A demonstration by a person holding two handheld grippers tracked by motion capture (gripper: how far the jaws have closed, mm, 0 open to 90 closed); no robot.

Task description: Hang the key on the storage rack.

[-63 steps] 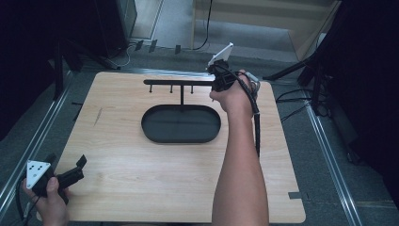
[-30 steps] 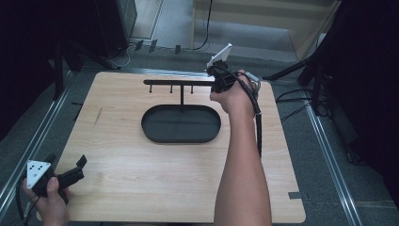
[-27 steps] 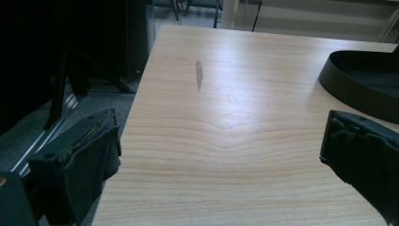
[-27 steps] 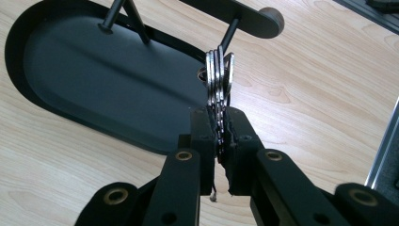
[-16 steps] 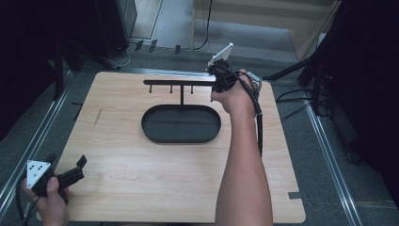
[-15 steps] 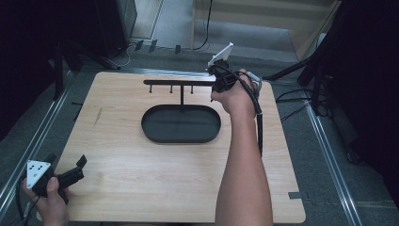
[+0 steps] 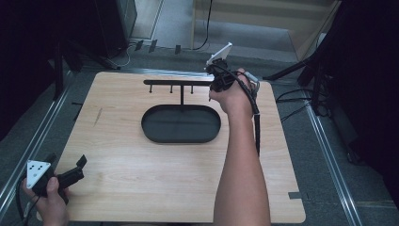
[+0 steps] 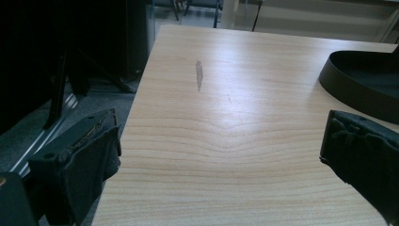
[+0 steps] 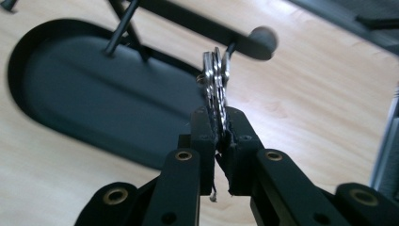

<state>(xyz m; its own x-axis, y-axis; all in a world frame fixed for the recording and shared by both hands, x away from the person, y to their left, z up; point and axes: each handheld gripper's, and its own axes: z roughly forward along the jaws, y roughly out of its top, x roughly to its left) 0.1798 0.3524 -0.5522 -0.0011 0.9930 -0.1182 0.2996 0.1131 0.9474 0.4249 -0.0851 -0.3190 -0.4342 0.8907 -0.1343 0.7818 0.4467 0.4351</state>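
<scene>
Two grippers work at the wooden table point(image 7: 141, 188): at the near left corner the left gripper point(image 7: 70, 174) rests with its jaws spread wide and nothing between them. Farther off lies the black oval tray point(image 7: 181, 123); at the far right, the right gripper point(image 9: 219, 134) pinches a metal key ring point(image 9: 215, 77) at the rack bar point(image 9: 197, 26)

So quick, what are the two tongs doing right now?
Left tongs: open, holding nothing, at the table's near left corner.
Right tongs: shut on a metal key ring, up at a hook of the black rack.
</scene>
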